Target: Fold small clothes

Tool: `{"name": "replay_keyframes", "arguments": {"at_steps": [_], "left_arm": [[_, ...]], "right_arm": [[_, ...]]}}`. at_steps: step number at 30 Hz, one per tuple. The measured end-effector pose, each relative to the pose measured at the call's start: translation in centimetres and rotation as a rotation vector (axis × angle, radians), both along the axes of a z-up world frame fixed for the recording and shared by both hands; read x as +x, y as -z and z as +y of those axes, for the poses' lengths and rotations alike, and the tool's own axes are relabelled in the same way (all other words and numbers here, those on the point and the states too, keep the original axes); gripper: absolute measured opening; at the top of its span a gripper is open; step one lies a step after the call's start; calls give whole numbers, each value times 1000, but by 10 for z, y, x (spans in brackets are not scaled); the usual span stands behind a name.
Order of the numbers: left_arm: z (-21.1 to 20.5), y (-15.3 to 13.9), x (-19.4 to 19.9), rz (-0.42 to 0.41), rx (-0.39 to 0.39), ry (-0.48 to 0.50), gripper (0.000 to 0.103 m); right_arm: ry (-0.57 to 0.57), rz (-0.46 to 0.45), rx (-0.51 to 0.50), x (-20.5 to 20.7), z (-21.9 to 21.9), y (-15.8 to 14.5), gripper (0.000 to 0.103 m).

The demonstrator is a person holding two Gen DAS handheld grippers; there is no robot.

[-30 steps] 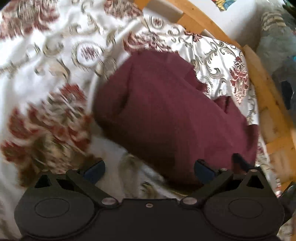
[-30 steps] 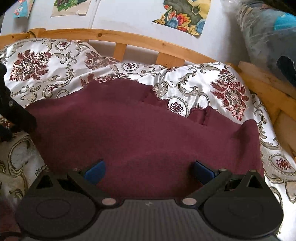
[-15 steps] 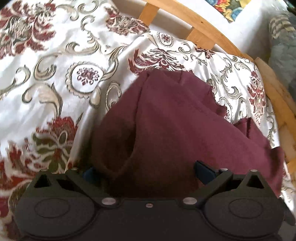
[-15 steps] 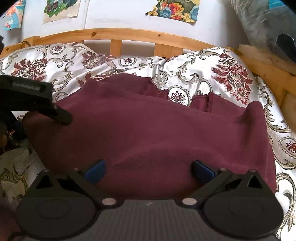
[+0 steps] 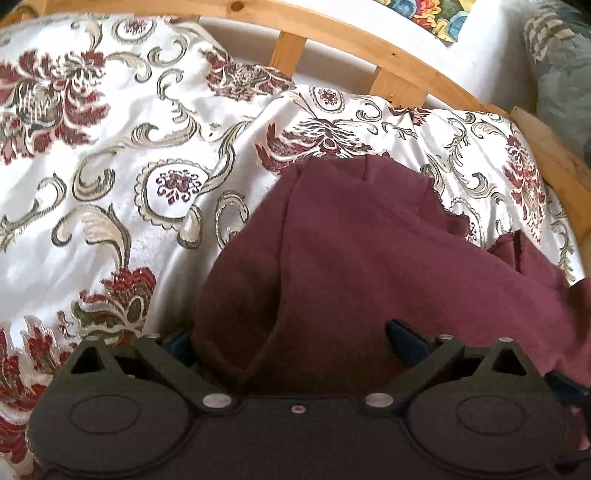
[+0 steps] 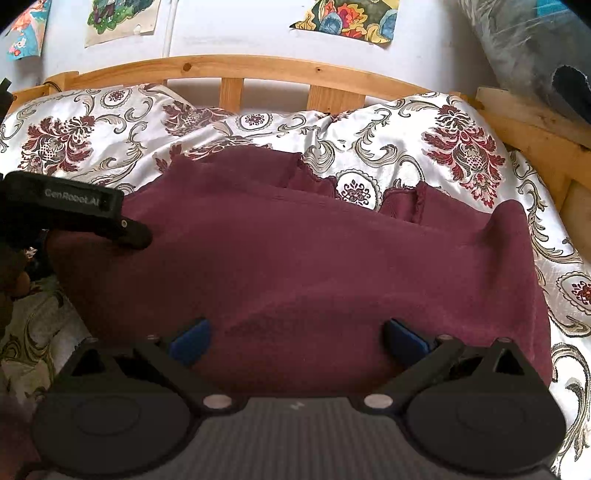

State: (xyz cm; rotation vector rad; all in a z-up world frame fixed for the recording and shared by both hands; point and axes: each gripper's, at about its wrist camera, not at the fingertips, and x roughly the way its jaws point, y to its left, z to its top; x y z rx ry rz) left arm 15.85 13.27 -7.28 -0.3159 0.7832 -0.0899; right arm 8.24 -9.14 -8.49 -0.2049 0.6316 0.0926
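A maroon garment [image 6: 295,258] lies spread on the floral bedspread; it also shows in the left wrist view [image 5: 369,258], with a fold along its left side. My left gripper [image 5: 291,339] is open, its jaws wide apart over the garment's near left edge, and cloth covers its left blue pad. It also appears at the left in the right wrist view [image 6: 110,221], resting on the cloth's left edge. My right gripper [image 6: 299,336] is open, its blue pads apart over the garment's near edge.
The white and red floral bedspread [image 5: 110,184] covers the bed. A wooden slatted headboard [image 6: 258,70] runs along the back, and a wooden rail [image 6: 535,140] along the right. Drawings [image 6: 347,18] hang on the wall. Bundled bedding [image 5: 565,74] sits at the far right.
My left gripper moved forward onto the garment's left edge, and cloth now lies between its jaws. My right gripper drew back slightly, showing more of the garment and headboard.
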Motion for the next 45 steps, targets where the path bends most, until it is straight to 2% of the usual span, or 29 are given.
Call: {"name": "replay_keyframes", "arguments": {"at_steps": [6, 11, 13, 15, 20, 25, 29, 32, 35, 38, 42, 45], "left_arm": [[-5, -6, -1, 3, 28, 14, 88], [-3, -8, 0, 21, 3, -16, 79], [-3, -11, 0, 29, -8, -30, 70], [-5, -15, -2, 28, -5, -34, 65], [-12, -28, -6, -6, 53, -39, 52], [-13, -38, -2, -15, 63, -63, 20], [-18, -52, 0, -59, 78, -43, 17], [-31, -66, -2, -119, 104, 16, 16], [-52, -82, -3, -175, 123, 113, 16], [-79, -97, -3, -212, 118, 272, 16], [-114, -109, -8, -260, 100, 493, 16], [-134, -108, -15, -258, 90, 606, 16]], "right_arm": [[-1, 7, 4, 1, -1, 1, 103], [1, 13, 15, 2, -2, 2, 103], [1, 16, 16, 2, -3, 2, 103], [0, 27, 18, 3, -3, 1, 103], [2, 47, 36, 5, -6, -3, 103], [7, 61, 63, 4, -12, -11, 103], [46, -8, 26, 0, -20, -22, 103], [89, -48, -39, 0, -32, -28, 103], [155, -52, -41, 2, -51, -30, 103], [211, -54, -9, 3, -73, -32, 103], [307, -73, -42, 2, -99, -36, 103], [371, -86, -39, -1, -119, -39, 103]]}}
